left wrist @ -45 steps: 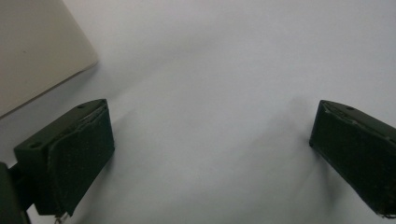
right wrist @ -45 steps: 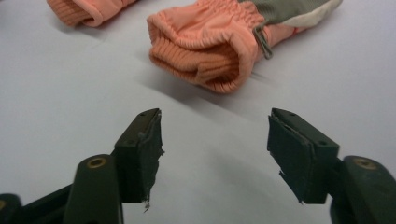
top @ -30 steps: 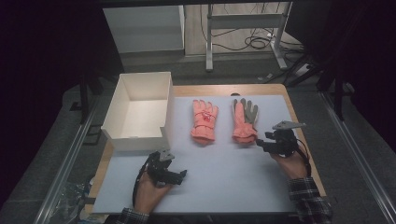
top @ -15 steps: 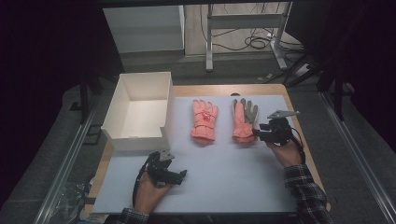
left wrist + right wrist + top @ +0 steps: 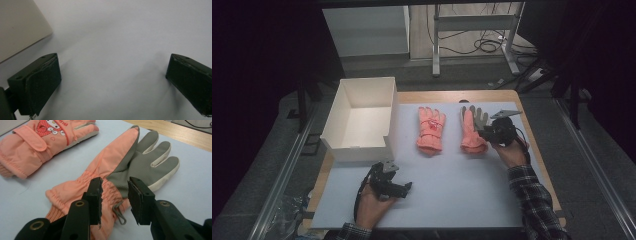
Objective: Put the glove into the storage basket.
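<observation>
- The right gripper [image 5: 115, 195] has its jaws over the wrist of the palm-up glove [image 5: 117, 170]; they have just been closing, with a gap left between them and the glove's gathered wrist fabric under that gap, the pads not yet pressing it.
- The right gripper view shows what the high view cannot: the grey palm, the pale finger edges, a small metal hook [image 5: 119, 213] at the cuff, and a cartoon patch on the second glove [image 5: 42, 142].
- From above, the right gripper [image 5: 486, 133] sits at the right edge of the palm-up glove [image 5: 471, 131], the hand [image 5: 508, 150] behind it and the checked sleeve [image 5: 532, 200] running back toward the near edge.
- The second glove [image 5: 431, 130] lies just left of the palm-up glove, apart from it.
- The white box [image 5: 362, 120] stands well left of the palm-up glove.
- The left gripper [image 5: 404, 187] rests low on the white mat [image 5: 462, 190], near and left of the palm-up glove; the left gripper view shows its jaws spread wide with bare mat between them.
</observation>
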